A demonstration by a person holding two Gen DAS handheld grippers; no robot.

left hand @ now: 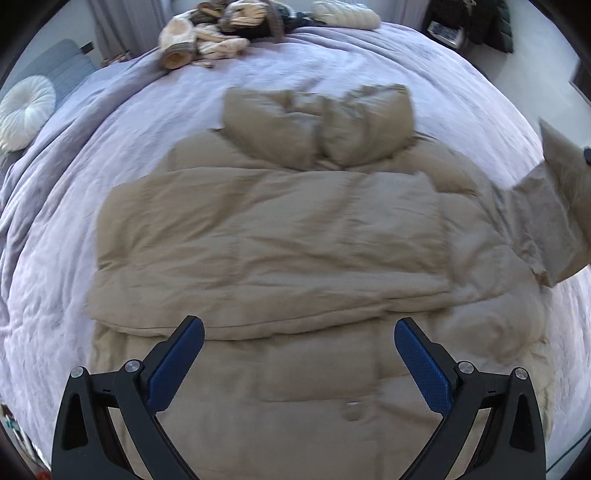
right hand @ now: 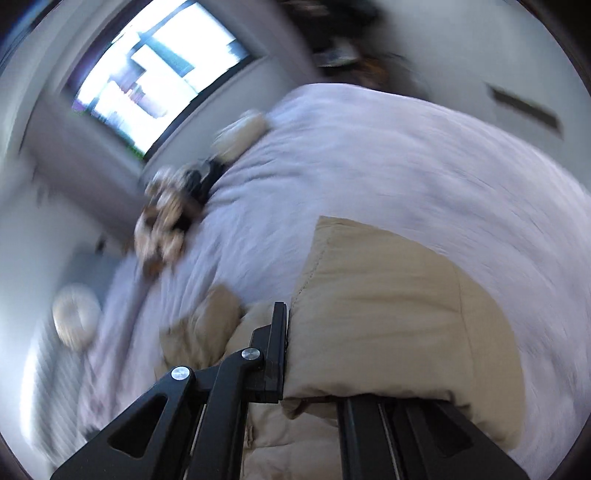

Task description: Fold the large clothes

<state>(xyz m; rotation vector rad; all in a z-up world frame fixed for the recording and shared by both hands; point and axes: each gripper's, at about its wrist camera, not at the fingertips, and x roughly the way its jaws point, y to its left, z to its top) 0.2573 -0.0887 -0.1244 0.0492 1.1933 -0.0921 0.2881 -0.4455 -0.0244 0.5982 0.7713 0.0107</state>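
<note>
Hovering spread and empty, the left hand-held gripper [left hand: 299,354], blue pads [left hand: 177,365] apart over the near hem of the tan puffer coat [left hand: 273,236], probably waiting to pin or catch the next fold; lying flat on the lilac bed [left hand: 122,122], the coat, hood [left hand: 317,125] pointing away; rising off the bed at the right edge, one sleeve [left hand: 554,206], seemingly being carried across for a fold; pinching that sleeve [right hand: 388,306], the right hand-held gripper [right hand: 291,354], pressed together on the padded fabric, one jaw hidden behind it; showing the whole coat, only the left wrist view; showing the grip itself, only the blurred right wrist view; sitting far off, a heap of clothes [left hand: 221,33] and a round cushion [left hand: 27,110]
</note>
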